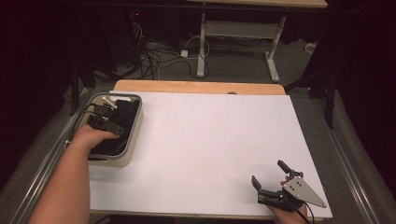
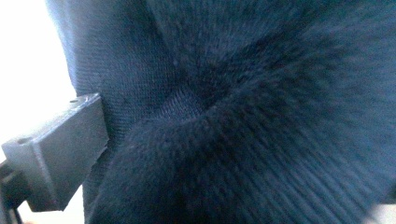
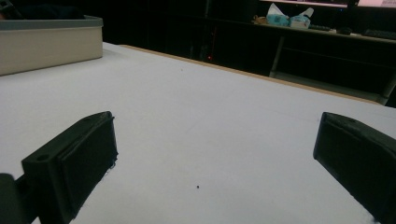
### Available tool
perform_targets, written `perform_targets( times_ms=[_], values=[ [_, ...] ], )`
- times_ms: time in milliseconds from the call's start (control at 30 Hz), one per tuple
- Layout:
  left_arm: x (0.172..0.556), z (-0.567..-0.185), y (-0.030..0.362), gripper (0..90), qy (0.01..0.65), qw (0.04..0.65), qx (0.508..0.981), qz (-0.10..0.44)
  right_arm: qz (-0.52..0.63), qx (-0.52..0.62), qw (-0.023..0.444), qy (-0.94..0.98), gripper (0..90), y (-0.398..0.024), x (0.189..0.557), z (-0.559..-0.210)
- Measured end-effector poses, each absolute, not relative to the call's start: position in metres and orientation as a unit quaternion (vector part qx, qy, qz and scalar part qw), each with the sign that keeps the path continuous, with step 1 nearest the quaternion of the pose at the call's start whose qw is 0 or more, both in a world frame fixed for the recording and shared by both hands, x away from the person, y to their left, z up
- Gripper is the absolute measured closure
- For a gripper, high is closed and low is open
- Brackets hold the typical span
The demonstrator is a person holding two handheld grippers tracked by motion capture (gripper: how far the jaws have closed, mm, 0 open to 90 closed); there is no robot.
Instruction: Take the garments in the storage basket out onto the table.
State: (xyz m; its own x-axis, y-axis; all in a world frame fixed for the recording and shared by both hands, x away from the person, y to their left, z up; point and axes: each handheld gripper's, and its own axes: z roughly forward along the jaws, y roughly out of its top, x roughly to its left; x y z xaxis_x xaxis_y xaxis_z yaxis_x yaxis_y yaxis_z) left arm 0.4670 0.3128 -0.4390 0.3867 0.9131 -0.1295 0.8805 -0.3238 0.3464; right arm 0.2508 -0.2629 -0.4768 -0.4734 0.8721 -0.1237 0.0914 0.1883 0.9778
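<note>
Two tongs are seen at opposite corners of the white worktop (image 1: pixel 210 149), which is the largest thing in the high view and is bordered at its far edge by a strip of pale wood. At about nine o'clock on the worktop, a cream bin (image 1: pixel 132 140) with a grey rim is set, reaching past the left edge. Inside the bin, a dark garment (image 1: pixel 126 114) is bundled; in the left gripper view its knitted, ribbed folds (image 2: pixel 243 121) are seen very close, pressed against the lens. The left tongs (image 1: pixel 108 122) are held down inside the bin, right on the garment, with the person's left hand (image 1: pixel 91 136) resting over the bin's near-left rim. In the left gripper view one black jaw is seen at the lower left with cloth lying against its inner face, while the other jaw is hidden by the fabric, so whether the left tongs are clenched on the garment or released cannot be told. At about five o'clock, near the front right corner, the right tongs (image 1: pixel 270 179) are held just above the bare worktop, well apart from the bin. Their jaws are spread wide with nothing between them, as is confirmed in the right gripper view, where the bin (image 3: pixel 51 44) is seen at about ten o'clock.
</note>
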Motion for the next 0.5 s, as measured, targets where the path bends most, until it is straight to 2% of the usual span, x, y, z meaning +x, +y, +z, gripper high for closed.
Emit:
perform_targets(
  times_ms=[167, 300, 433, 500],
  values=[
    [0.471, -0.446, 0.308, 0.0, 0.55, 0.135, 0.824, 0.021, 0.528, 0.357, 0.368, 0.677, 0.1, -0.263, 0.251, -0.477],
    [0.472, -0.453, 0.295, 0.0, 0.53, 0.069, 0.844, 0.038, 0.528, 0.358, 0.368, 0.677, 0.1, -0.263, 0.251, -0.478],
    [0.473, -0.455, 0.292, 5.1, 0.527, 0.059, 0.847, 0.043, 0.527, 0.357, 0.37, 0.677, 0.1, -0.264, 0.251, -0.477],
    [0.472, -0.454, 0.292, 11.2, 0.527, 0.064, 0.846, 0.041, 0.527, 0.357, 0.37, 0.677, 0.1, -0.264, 0.251, -0.477]
  ],
)
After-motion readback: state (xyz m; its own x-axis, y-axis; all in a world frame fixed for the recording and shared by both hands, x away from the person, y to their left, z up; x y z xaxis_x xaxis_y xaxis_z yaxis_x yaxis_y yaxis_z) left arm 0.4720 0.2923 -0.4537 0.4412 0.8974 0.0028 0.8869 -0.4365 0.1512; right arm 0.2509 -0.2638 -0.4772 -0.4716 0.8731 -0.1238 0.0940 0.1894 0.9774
